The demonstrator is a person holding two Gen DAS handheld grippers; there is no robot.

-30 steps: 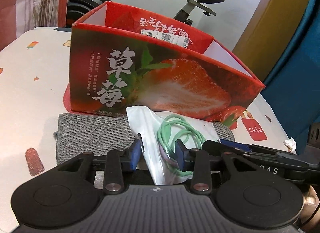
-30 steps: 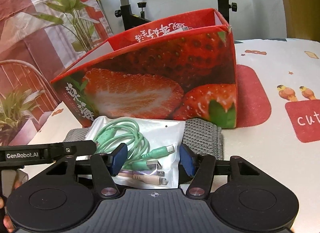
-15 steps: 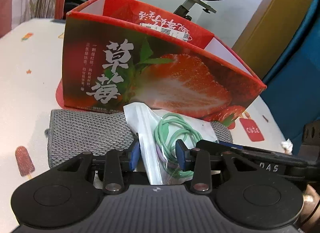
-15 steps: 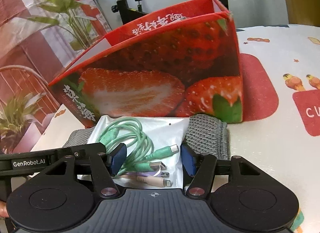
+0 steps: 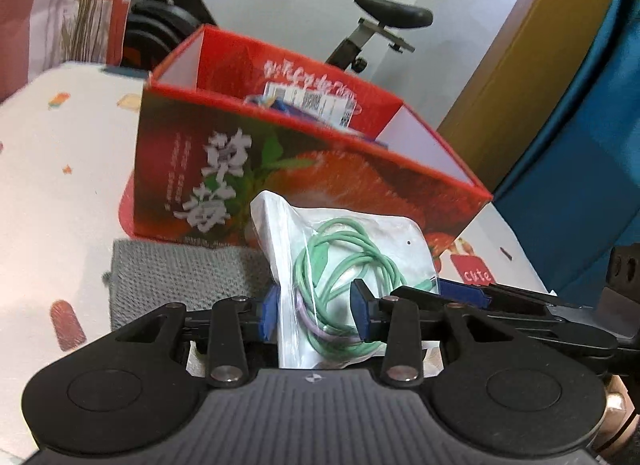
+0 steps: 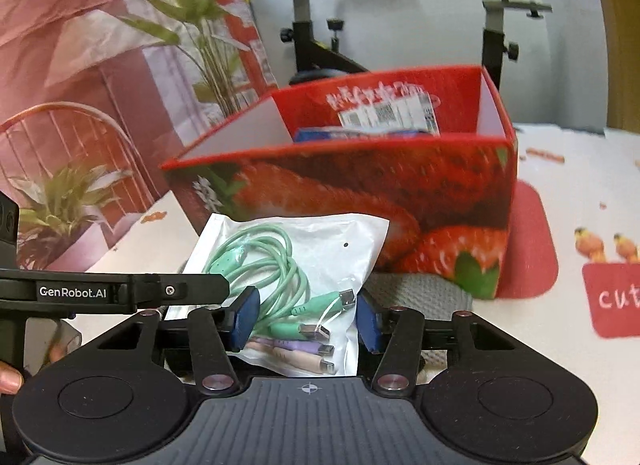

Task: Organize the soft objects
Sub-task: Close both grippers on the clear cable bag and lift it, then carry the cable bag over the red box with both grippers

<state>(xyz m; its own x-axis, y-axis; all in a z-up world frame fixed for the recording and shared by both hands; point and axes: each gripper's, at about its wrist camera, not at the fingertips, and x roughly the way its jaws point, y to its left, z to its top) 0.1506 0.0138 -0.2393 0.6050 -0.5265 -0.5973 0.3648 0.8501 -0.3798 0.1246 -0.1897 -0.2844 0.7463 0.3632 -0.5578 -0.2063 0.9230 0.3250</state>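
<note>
A clear plastic bag of coiled green cables (image 5: 344,265) (image 6: 296,265) is held between both grippers, lifted above the grey knitted cloth (image 5: 176,269) (image 6: 416,293) on the table. My left gripper (image 5: 314,315) is shut on the bag's left side. My right gripper (image 6: 306,321) is shut on the bag's near end, with plugs showing between its blue pads. The red strawberry box (image 5: 304,161) (image 6: 360,181) stands open just behind the bag, with a blue packet and a white label inside.
The table (image 5: 52,185) has a white cloth with small prints and a red "cute" patch (image 6: 612,297). An exercise bike (image 6: 320,45), a plant (image 6: 208,37) and a blue curtain (image 5: 580,145) stand beyond the table.
Both grippers have risen with the cable bag, which now hangs clear of the grey cloth. The box's open top and contents have come into view.
</note>
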